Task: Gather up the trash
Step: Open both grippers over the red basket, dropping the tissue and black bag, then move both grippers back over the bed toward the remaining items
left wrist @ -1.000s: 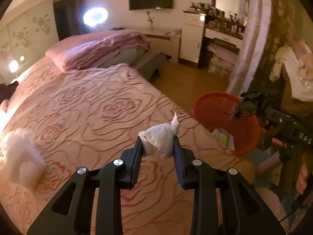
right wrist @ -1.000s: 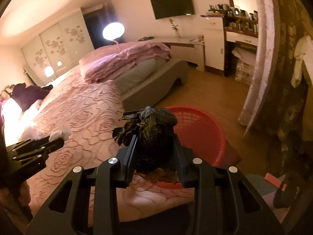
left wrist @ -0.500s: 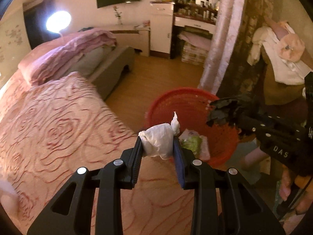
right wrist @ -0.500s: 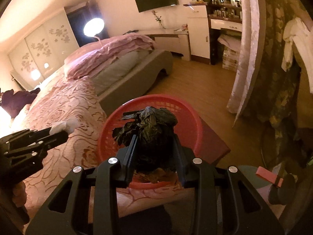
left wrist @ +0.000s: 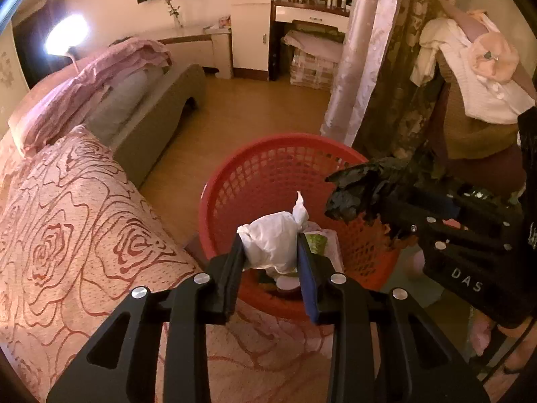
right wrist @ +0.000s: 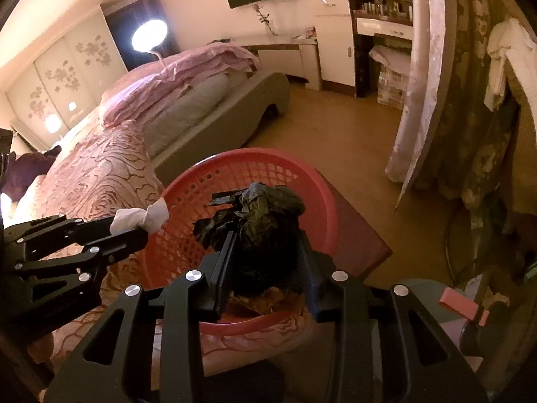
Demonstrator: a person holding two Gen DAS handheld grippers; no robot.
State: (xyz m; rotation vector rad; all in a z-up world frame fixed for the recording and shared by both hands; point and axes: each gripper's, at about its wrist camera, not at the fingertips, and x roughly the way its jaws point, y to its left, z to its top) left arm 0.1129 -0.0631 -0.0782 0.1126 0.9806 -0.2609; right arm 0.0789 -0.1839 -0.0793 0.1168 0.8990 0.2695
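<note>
My left gripper (left wrist: pixel 270 252) is shut on a knotted white plastic bag (left wrist: pixel 273 238) and holds it above the near rim of a red mesh basket (left wrist: pixel 268 171). In the right wrist view my right gripper (right wrist: pixel 266 255) is shut on a crumpled black plastic bag (right wrist: pixel 258 215), also above the red basket (right wrist: pixel 265 171). The black bag (left wrist: pixel 362 188) hangs over the basket's right rim in the left wrist view. The white bag (right wrist: pixel 141 218) pokes over the left rim in the right wrist view. Packaging scraps (left wrist: pixel 317 240) lie in the basket's bottom.
A bed with a rose-patterned pink cover (left wrist: pixel 67 235) lies left of the basket, folded pink bedding (left wrist: pixel 94 80) behind it. Bare wooden floor (left wrist: pixel 255 114) runs to a white cabinet and shelves. A curtain (left wrist: pixel 362 50) and hung clothes (left wrist: pixel 470 67) stand at the right.
Both grippers swung from over the bed to above the red basket and sank toward it. The left one travelled farther, to the right. Each still grips its bag.
</note>
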